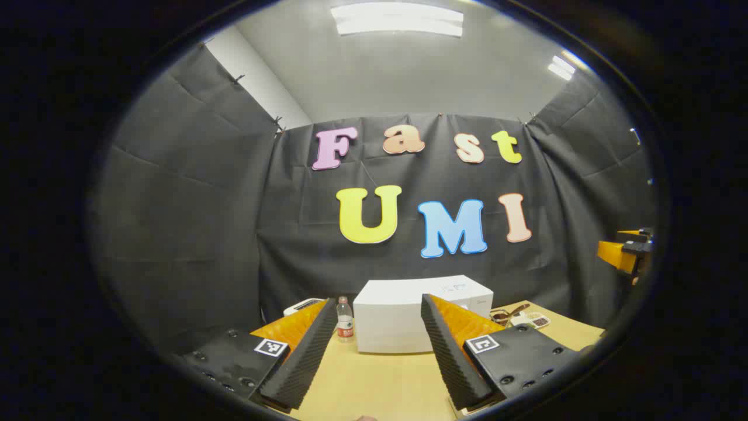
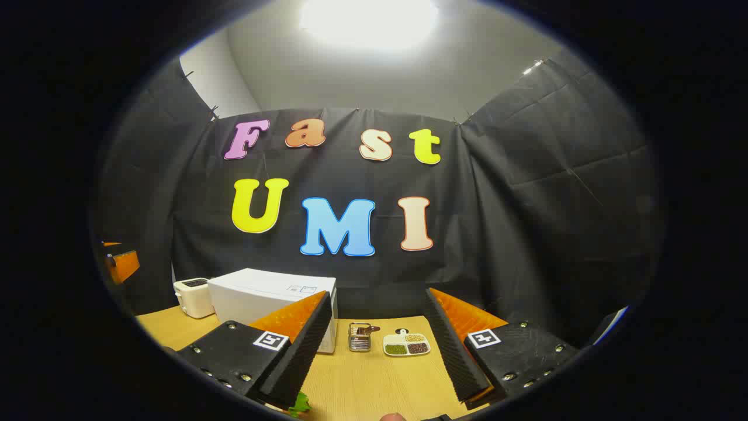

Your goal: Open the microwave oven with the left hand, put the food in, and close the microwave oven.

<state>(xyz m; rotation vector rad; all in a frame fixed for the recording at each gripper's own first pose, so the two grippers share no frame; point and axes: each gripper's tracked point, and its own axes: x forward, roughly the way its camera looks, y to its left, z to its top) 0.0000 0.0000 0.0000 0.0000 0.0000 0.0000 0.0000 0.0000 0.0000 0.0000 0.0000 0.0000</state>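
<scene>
A white microwave oven [image 1: 403, 316] stands at the back of the wooden table with its door closed; in the right gripper view the microwave oven [image 2: 269, 301] sits at the left. My left gripper [image 1: 380, 356] is open, well short of the oven, with nothing between its fingers. My right gripper [image 2: 374, 351] is open too, its ribbed fingers [image 2: 453, 345] spread wide. A small green thing [image 2: 301, 403] peeks out beneath its left finger at the table's near edge; what it is I cannot tell. The other gripper's orange body [image 1: 625, 254] shows at the far right of the left gripper view.
A water bottle [image 1: 345, 320] stands left of the oven, a white toaster [image 2: 194, 296] behind it. Right of the oven are a small wire rack [image 2: 360, 337] and a white divided dish of beans [image 2: 407, 345]. The wooden table [image 1: 380, 380] stretches toward me.
</scene>
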